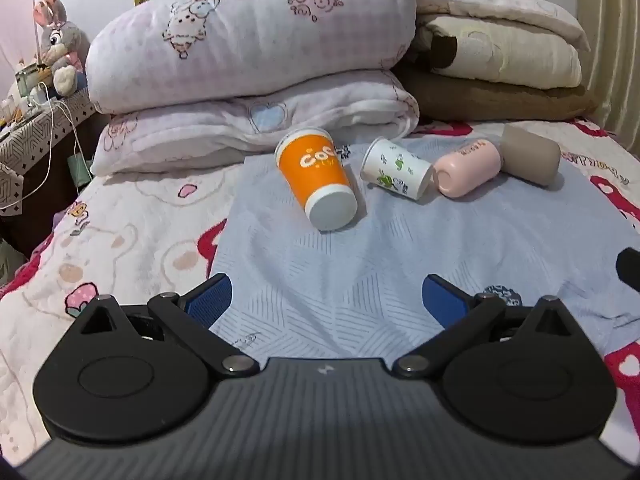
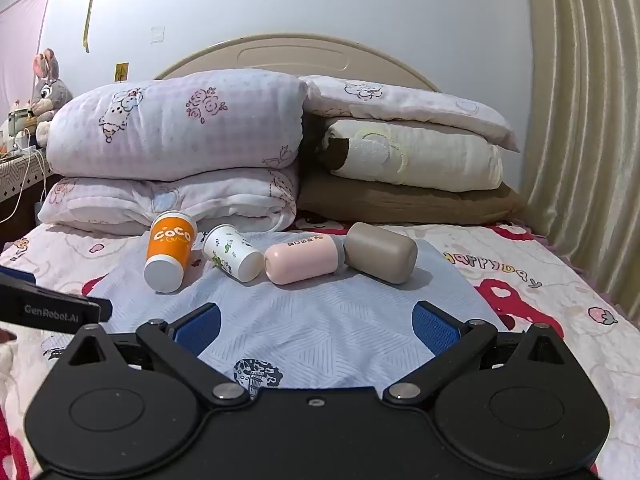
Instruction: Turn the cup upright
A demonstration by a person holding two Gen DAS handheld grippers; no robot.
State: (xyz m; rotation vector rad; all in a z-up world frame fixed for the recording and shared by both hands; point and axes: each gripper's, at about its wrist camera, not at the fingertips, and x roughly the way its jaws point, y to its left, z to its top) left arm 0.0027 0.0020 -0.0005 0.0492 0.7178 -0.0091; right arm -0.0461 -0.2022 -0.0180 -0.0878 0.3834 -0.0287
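Several cups lie on their sides on a pale blue cloth (image 1: pixel 360 264) on the bed: an orange paper cup (image 1: pixel 318 176) (image 2: pixel 170 250), a small white printed cup (image 1: pixel 396 168) (image 2: pixel 232 252), a pink cup (image 1: pixel 466 166) (image 2: pixel 302 258) and a taupe cup (image 1: pixel 530 156) (image 2: pixel 380 252). My left gripper (image 1: pixel 326 300) is open and empty, well short of the orange cup. My right gripper (image 2: pixel 316 328) is open and empty, short of the pink cup. The left gripper's body shows at the left edge of the right wrist view (image 2: pixel 52 308).
Folded pink quilts (image 1: pixel 248 40) (image 2: pixel 176 132) and cream and brown bedding (image 1: pixel 500 68) (image 2: pixel 412 160) are stacked right behind the cups. A bedside table (image 1: pixel 36 120) with a plush rabbit (image 1: pixel 60 44) stands at the left. A curtain (image 2: pixel 588 120) hangs at the right.
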